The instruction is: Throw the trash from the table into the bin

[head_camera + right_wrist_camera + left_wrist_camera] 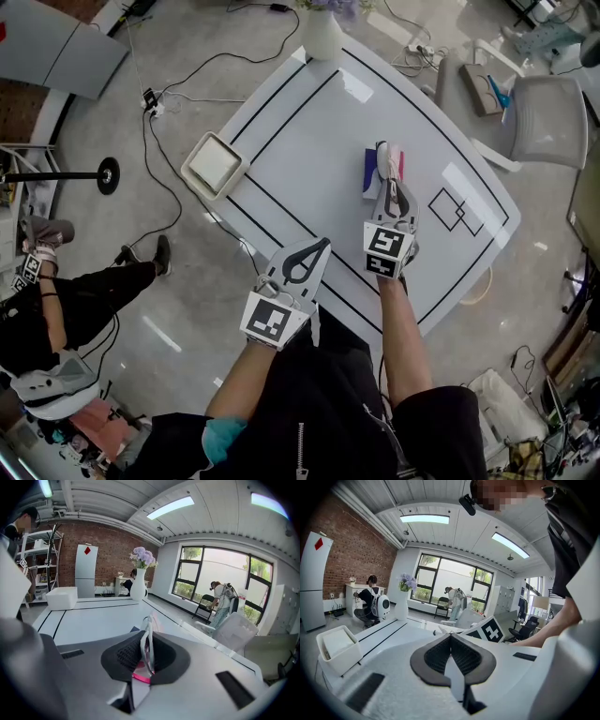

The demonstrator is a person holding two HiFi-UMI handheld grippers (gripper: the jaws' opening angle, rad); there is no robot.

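- The right gripper [390,192] is clenched on a crumpled wrapper [383,163], white with pink and blue parts, right of centre in the head view.
- In the right gripper view the wrapper stands upright, pinched between the dark ribbed pads [125,654], its top edge poking out past the tips and a pink bit showing low down between them.
- The wrapper is over the right half of the white tabletop [309,131], which is marked with black lines.
- The left gripper [451,639] has its jaws pressed together with nothing between them.
- In the head view it sits at the near edge of the tabletop, lower centre of the frame, well apart from the wrapper.
- The bin [199,184], white and square, stands on the floor just beside the tabletop's left edge, at centre left of the head view.
- A white vase [323,36] of pale purple flowers stands at the far corner of the tabletop, top centre.
- A grey chair [548,112] is at the upper right, off the tabletop.
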